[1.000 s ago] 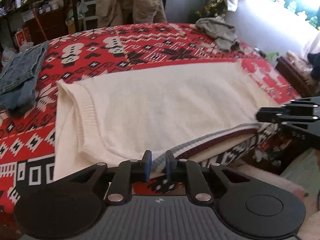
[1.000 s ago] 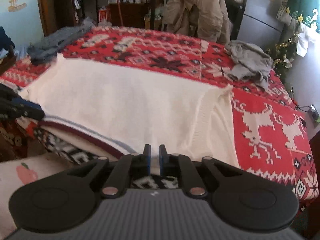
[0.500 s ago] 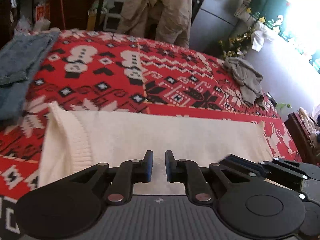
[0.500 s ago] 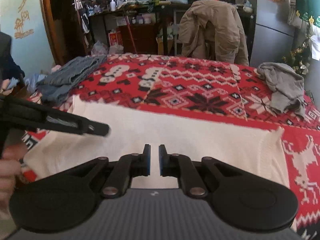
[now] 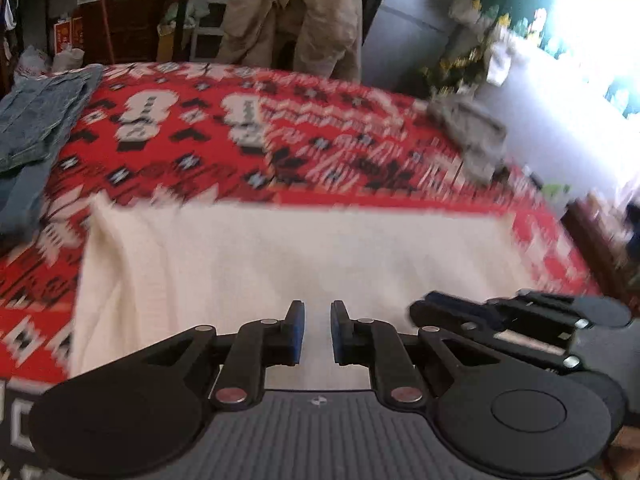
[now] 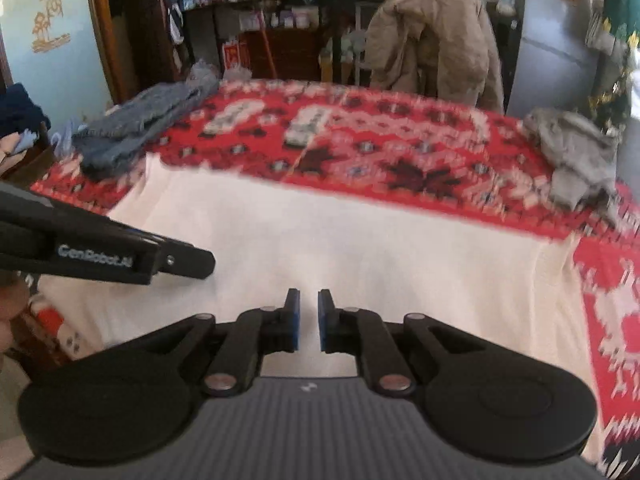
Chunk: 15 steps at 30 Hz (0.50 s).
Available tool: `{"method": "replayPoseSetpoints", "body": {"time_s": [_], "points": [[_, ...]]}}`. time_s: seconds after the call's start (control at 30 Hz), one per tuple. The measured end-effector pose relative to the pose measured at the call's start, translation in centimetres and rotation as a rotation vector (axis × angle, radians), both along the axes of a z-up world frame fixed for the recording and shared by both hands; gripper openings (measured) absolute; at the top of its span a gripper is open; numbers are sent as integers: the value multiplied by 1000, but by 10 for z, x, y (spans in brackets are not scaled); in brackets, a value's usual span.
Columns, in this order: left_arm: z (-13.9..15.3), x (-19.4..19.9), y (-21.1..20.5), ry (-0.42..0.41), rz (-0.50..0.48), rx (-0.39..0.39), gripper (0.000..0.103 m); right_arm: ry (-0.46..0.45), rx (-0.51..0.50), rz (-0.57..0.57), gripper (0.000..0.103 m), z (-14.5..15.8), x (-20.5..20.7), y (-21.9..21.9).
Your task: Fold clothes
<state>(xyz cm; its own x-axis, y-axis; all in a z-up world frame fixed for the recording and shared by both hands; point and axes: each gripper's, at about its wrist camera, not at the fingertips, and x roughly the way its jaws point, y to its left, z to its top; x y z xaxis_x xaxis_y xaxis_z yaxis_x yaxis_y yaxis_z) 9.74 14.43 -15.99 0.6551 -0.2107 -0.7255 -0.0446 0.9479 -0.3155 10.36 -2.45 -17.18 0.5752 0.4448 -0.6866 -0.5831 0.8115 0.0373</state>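
A cream knit sweater [image 5: 300, 256] lies as a wide band across the red patterned blanket [image 5: 200, 148], near its front edge. My left gripper [image 5: 317, 320] hovers over the sweater's near edge. Its jaws stand narrowly apart, with white knit filling the gap and running under the fingers. My right gripper [image 6: 309, 312] is set the same way over the sweater [image 6: 340, 248]. The two sit close side by side. The right gripper's tip [image 5: 420, 310] shows beside the left one, and the left gripper's tip [image 6: 204, 264] reaches in from the left. The pictures are motion-blurred.
Folded blue jeans [image 5: 36, 120] lie at the blanket's far left. A crumpled grey garment [image 5: 472, 136] sits at the far right. A tan jacket [image 5: 292, 20] hangs on a chair behind the bed. A person's hand [image 6: 8, 320] shows at the left edge.
Both grippers moved forward from the bed's front edge over the sweater and came closer together. The striped hem seen at the fingers earlier is out of sight, and the sweater looks narrower.
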Motion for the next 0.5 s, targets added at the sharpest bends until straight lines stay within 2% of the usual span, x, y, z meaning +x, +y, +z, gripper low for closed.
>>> {"method": "replayPoseSetpoints", "body": {"time_s": [0.13, 0.17, 0.27, 0.37, 0.5], "points": [[-7, 38, 3, 7, 15, -90, 12, 3, 57, -54, 9, 7, 35, 7], [-10, 45, 5, 17, 18, -124, 7, 16, 67, -78, 9, 5, 45, 8], [-21, 60, 9, 48, 17, -207, 6, 52, 88, -124, 9, -3, 65, 10], [-29, 55, 9, 61, 8, -244, 6, 63, 58, -108, 9, -14, 64, 13], [-28, 39, 13, 69, -12, -257, 6, 7, -16, -35, 9, -16, 38, 14]]}}
